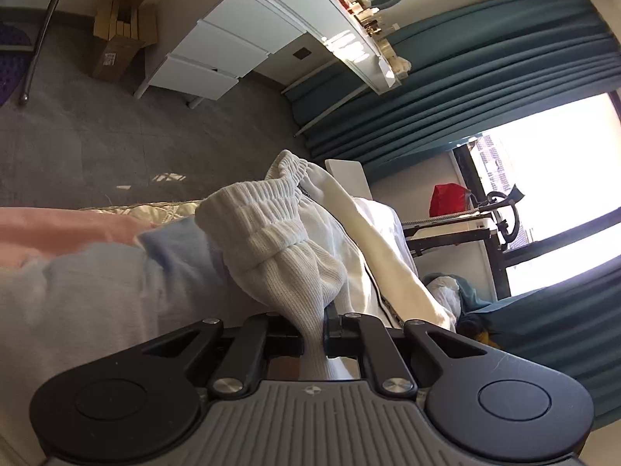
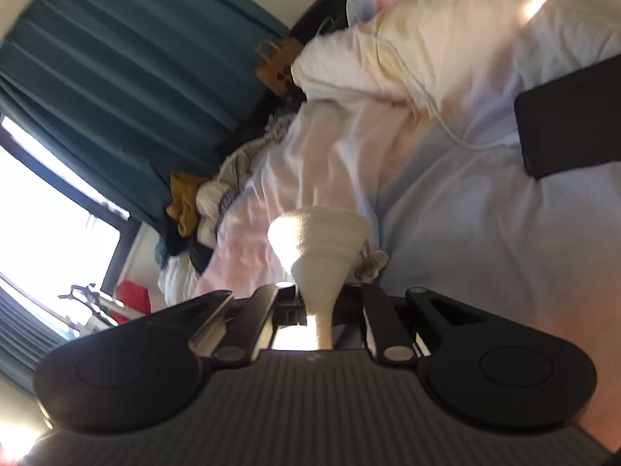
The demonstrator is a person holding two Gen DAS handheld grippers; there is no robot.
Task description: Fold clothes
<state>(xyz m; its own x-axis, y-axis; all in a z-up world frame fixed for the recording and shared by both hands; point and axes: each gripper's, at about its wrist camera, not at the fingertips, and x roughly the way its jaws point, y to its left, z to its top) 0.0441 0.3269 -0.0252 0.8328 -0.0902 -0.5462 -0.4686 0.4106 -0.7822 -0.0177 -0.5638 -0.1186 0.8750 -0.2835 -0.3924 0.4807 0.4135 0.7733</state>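
Note:
My left gripper (image 1: pixel 313 334) is shut on the ribbed elastic waistband of a white garment (image 1: pixel 279 240), which bunches up just in front of the jaws; a side stripe runs down its smooth part (image 1: pixel 382 303). My right gripper (image 2: pixel 319 310) is shut on another ribbed stretch of the same white garment (image 2: pixel 320 233), with a drawstring knot (image 2: pixel 370 262) beside it. The cloth hangs above a bed covered in pale blue and pink bedding (image 1: pixel 97 291), which also shows in the right wrist view (image 2: pixel 485 233).
White drawers (image 1: pixel 217 58) and a cardboard box (image 1: pixel 120 35) stand on grey carpet. Teal curtains (image 1: pixel 504 62) frame a bright window. A pile of clothes (image 2: pixel 202 202) lies by the window. A pillow (image 2: pixel 427 46) and a dark flat object (image 2: pixel 574 116) lie on the bed.

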